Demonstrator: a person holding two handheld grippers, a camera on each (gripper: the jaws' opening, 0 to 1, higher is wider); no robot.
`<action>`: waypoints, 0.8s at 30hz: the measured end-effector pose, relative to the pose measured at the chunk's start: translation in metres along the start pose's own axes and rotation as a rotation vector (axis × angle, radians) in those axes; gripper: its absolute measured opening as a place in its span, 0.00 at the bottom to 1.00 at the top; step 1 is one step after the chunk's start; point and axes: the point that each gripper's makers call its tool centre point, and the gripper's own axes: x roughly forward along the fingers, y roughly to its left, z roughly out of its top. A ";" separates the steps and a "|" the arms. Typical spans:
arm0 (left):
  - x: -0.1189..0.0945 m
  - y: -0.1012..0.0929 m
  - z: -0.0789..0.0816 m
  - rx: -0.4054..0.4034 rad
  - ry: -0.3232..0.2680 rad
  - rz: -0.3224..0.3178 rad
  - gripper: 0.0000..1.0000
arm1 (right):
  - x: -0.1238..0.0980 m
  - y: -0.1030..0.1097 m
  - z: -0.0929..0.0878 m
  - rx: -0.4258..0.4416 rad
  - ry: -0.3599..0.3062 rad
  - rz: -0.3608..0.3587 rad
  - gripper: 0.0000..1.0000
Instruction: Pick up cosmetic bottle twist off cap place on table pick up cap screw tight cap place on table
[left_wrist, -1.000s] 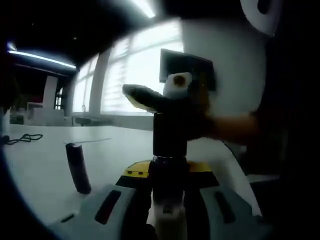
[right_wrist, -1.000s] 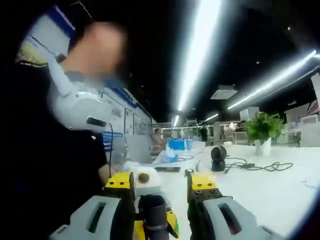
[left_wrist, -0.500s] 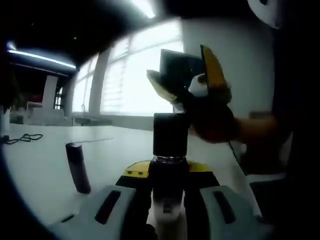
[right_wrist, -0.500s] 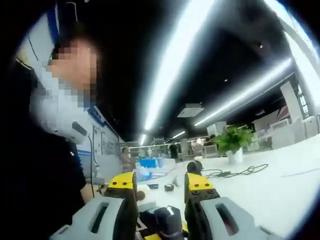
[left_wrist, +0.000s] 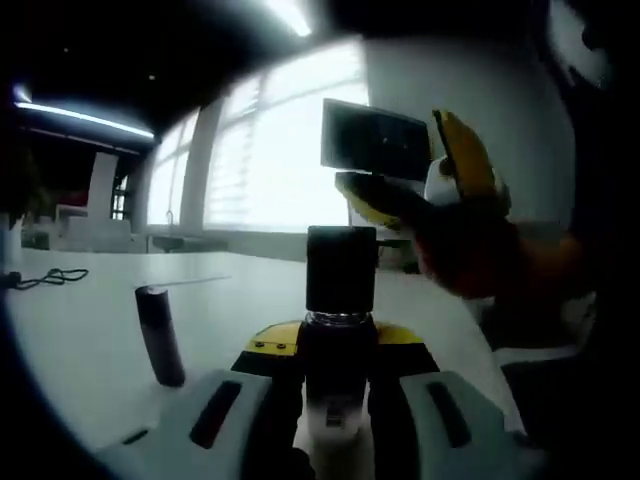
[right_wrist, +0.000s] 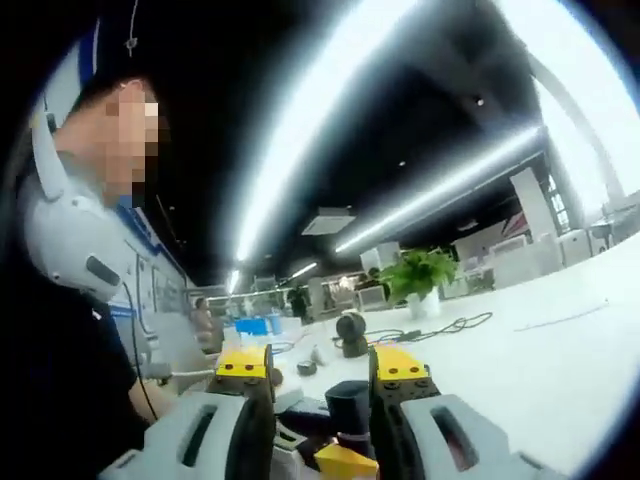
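My left gripper is shut on a dark cosmetic bottle, held upright above the white table. The black cap sits on the bottle's top. My right gripper hangs to the right of the cap and a little above it, yellow-tipped jaws spread apart and off the cap. In the right gripper view, that gripper stands open, and the black cap shows low between its jaws, farther off.
A short dark cylinder stands on the table left of the bottle. A black cable lies far left. A person is close on the left. A potted plant, a round black device and a cable sit farther back.
My right gripper has come away from the cap's top and moved right, turning as it went. The bottle and left gripper have stayed put.
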 end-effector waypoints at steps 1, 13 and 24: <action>0.000 0.000 0.000 0.000 0.000 0.000 0.14 | -0.006 0.002 0.001 -0.007 -0.002 -0.009 0.30; 0.001 0.000 0.000 0.005 -0.002 0.000 0.14 | -0.025 -0.006 0.002 0.030 -0.033 -0.085 0.30; 0.000 -0.001 0.000 0.006 -0.002 0.002 0.14 | -0.016 -0.010 0.004 0.031 -0.028 -0.104 0.30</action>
